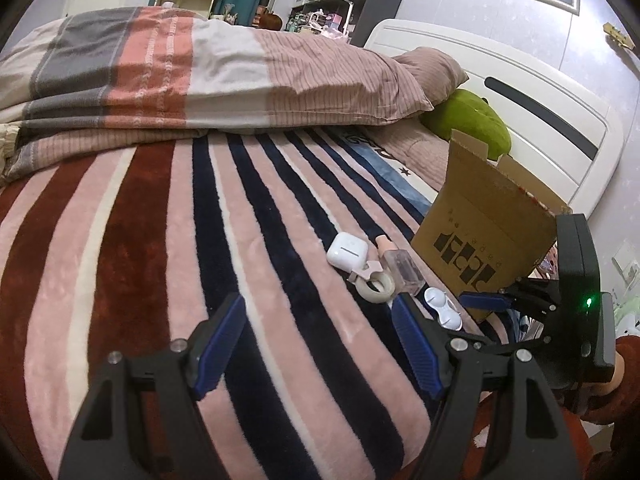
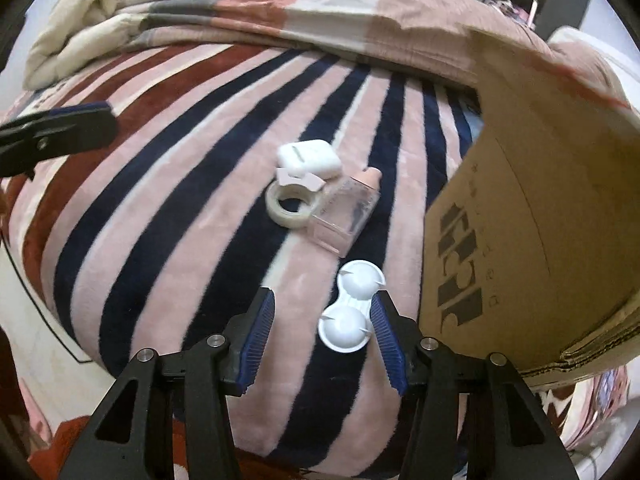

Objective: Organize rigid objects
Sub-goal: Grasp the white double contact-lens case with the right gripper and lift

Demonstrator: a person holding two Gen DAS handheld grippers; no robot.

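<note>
On the striped blanket lie a white earbuds case (image 2: 310, 158), a tape roll (image 2: 290, 206), a clear bottle with a pink cap (image 2: 348, 216) and a white two-cup lens case (image 2: 352, 312). My right gripper (image 2: 323, 295) is open and points down at the blanket. The lens case lies between its jaws, close against the right finger, and is not pinched. My left gripper (image 1: 320, 300) stands open over bare blanket, left of the tape roll (image 1: 378, 286) and the lens case (image 1: 442, 310), with nothing between its fingers.
An open cardboard box (image 2: 540, 220) lies on its side just right of the objects, with its flap overhanging them. A folded striped duvet (image 1: 180, 72), a pillow and a green cushion (image 1: 468, 124) fill the far side of the bed. The white headboard (image 1: 540, 120) is at the right.
</note>
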